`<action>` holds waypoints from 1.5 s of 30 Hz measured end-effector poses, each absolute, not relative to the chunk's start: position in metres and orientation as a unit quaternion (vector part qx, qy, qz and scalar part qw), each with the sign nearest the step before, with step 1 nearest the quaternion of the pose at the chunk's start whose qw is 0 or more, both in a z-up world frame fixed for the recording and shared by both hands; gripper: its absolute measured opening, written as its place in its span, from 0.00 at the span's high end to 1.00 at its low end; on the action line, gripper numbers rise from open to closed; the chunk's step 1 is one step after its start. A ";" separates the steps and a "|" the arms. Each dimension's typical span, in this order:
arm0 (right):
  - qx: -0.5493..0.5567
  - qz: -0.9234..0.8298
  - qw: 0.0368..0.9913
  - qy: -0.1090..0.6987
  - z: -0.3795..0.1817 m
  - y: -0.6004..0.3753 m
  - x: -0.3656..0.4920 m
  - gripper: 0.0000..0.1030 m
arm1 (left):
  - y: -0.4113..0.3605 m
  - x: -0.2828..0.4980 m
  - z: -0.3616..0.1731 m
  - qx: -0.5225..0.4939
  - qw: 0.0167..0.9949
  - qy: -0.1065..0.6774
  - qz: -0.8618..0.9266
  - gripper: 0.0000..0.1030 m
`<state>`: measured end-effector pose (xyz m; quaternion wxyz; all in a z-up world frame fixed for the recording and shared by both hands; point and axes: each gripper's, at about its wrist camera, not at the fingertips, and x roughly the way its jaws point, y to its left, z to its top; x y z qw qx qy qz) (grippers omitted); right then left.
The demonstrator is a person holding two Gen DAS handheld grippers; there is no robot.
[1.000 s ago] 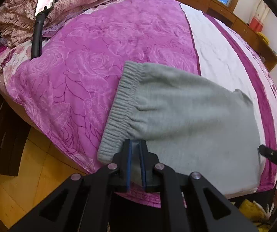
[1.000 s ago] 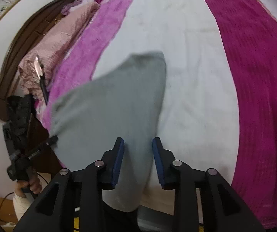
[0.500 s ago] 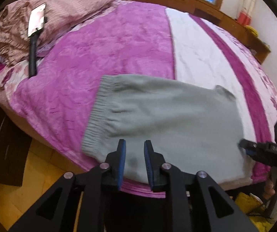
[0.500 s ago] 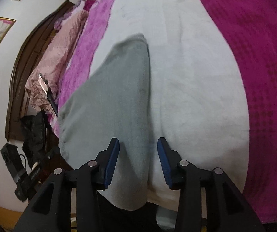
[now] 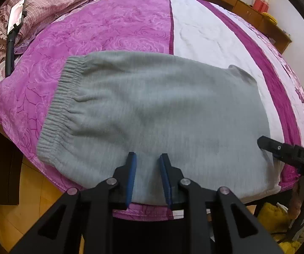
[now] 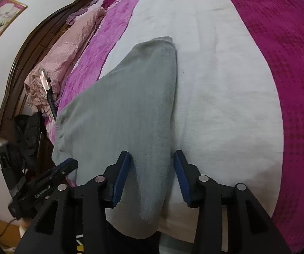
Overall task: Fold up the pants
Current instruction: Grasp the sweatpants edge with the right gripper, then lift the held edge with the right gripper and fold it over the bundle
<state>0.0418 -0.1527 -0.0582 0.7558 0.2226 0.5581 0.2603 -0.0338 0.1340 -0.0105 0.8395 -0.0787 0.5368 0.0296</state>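
The grey pants [image 5: 156, 114] lie folded flat on the bed, elastic waistband [image 5: 58, 103] to the left, near the bed's front edge. My left gripper [image 5: 146, 158] is open and empty just above the pants' near edge. In the right wrist view the pants [image 6: 130, 114] stretch away from me, and my right gripper [image 6: 152, 158] is open and empty over their near right end. Each gripper shows in the other's view: the right one [image 5: 287, 154] at the pants' right end, the left one [image 6: 46, 182] at the lower left.
The bed has a purple floral blanket [image 5: 109, 27] with a white stripe [image 5: 205, 33]. A pink quilt [image 5: 46, 2] and a phone on a black stand [image 5: 14, 25] lie at the head. A wooden floor [image 5: 29, 201] lies below the bed edge. A dark headboard [image 6: 24, 48] stands at the left.
My left gripper has opened and let go of the pants' near edge. My right gripper has opened wider. The pants now lie flat on the bed.
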 end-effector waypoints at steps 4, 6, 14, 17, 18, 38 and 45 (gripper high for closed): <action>0.214 0.255 0.760 0.558 -0.055 -0.149 0.041 0.61 | 0.135 -0.033 -0.012 -0.079 0.840 0.535 0.029 0.76; 0.232 0.257 0.757 0.555 -0.053 -0.150 0.042 0.61 | 0.136 -0.033 -0.012 -0.079 0.841 0.535 0.027 0.76; 0.218 0.271 0.765 0.542 -0.042 -0.146 0.040 0.93 | 0.136 -0.036 -0.011 -0.080 0.843 0.532 0.024 0.76; 0.224 0.285 0.767 0.530 -0.030 -0.148 0.038 0.95 | 0.137 -0.036 -0.010 -0.082 0.843 0.532 0.022 0.76; 0.225 0.290 0.769 0.523 -0.024 -0.149 0.037 0.95 | 0.137 -0.036 -0.009 -0.081 0.843 0.532 0.022 0.76; 0.144 0.398 0.797 0.432 0.071 -0.095 0.029 0.97 | 0.159 -0.015 0.022 -0.059 0.863 0.501 0.026 0.75; 0.134 0.415 0.794 0.424 0.077 -0.086 0.029 0.97 | 0.149 0.035 0.013 -0.060 0.868 0.492 -0.012 0.75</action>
